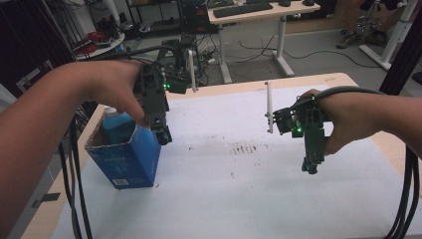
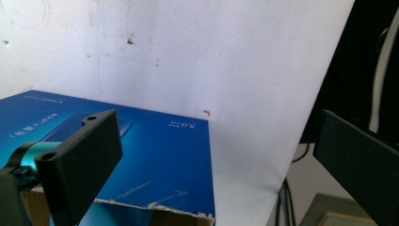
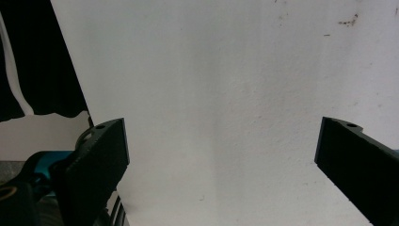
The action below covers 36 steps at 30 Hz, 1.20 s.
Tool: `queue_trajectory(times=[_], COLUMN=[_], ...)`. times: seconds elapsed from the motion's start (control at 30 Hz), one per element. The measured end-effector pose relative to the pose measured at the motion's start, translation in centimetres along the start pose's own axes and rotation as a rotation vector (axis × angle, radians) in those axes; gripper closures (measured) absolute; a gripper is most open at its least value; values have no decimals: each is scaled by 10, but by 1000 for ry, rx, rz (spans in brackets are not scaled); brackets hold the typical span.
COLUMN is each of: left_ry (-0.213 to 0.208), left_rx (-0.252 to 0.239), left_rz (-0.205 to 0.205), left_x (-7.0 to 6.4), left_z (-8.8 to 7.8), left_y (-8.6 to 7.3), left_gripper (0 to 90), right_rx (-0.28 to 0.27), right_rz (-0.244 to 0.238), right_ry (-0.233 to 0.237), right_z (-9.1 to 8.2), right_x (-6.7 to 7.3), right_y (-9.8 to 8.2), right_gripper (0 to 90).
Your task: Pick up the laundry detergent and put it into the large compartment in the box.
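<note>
An open-topped blue cardboard box (image 1: pixel 132 159) stands at the left of the white sheet (image 1: pixel 239 194), with a light-blue object (image 1: pixel 115 120) inside it. My left gripper (image 1: pixel 162 135) points down at the box's near right top corner. In the left gripper view its jaws (image 2: pixel 214 132) stand wide apart with nothing between them, and the box's blue side (image 2: pixel 155 160) and torn rim lie below. My right gripper (image 1: pixel 309 168) hangs above the sheet at the right, open and empty (image 3: pixel 221 136) over bare white surface.
Dark smudges (image 1: pixel 244 148) mark the middle of the sheet. The wooden table edge (image 1: pixel 318 79) runs along the back and sides. Black cables hang at the left (image 1: pixel 74 199) and right (image 1: pixel 405 199). Beyond the table stands a desk with a keyboard (image 1: pixel 243 10).
</note>
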State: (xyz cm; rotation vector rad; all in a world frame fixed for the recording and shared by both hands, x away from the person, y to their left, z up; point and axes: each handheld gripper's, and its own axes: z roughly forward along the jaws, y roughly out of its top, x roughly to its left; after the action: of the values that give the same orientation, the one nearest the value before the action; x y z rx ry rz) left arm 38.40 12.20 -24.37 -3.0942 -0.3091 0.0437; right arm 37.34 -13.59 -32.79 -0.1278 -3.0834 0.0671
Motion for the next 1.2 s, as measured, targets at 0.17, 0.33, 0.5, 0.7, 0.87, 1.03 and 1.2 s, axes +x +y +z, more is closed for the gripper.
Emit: queue_trajectory(times=[0.17,0.33,0.5,0.7,0.87,1.03,1.2], left_ry=[0,-9,-8,-15,-10,-7,-7], left_rx=[3,13,15,10,4,-5,-7], left_rz=[35,55,78,90,95,98,99], left_x=[-2,-4,-3,-2,-1,-1,-1], left_z=[11,21,30,35,35,36,35], left_y=[5,9,13,15,15,14,11], left_gripper=[17,17,17,17,17,17,17], right_rx=[0,6,5,1,-3,2,4], right_rz=[2,-10,-11,-4,-12,-7,-3], right_ry=[0,3,0,-4,-5,-5,-5], right_z=[1,1,-1,-4,-5,-5,-8], right_x=[-1,0,-1,-2,-2,-2,-2], right_y=[2,4,2,1,2,3,5], right_gripper=[24,24,25,25,25,25,24])
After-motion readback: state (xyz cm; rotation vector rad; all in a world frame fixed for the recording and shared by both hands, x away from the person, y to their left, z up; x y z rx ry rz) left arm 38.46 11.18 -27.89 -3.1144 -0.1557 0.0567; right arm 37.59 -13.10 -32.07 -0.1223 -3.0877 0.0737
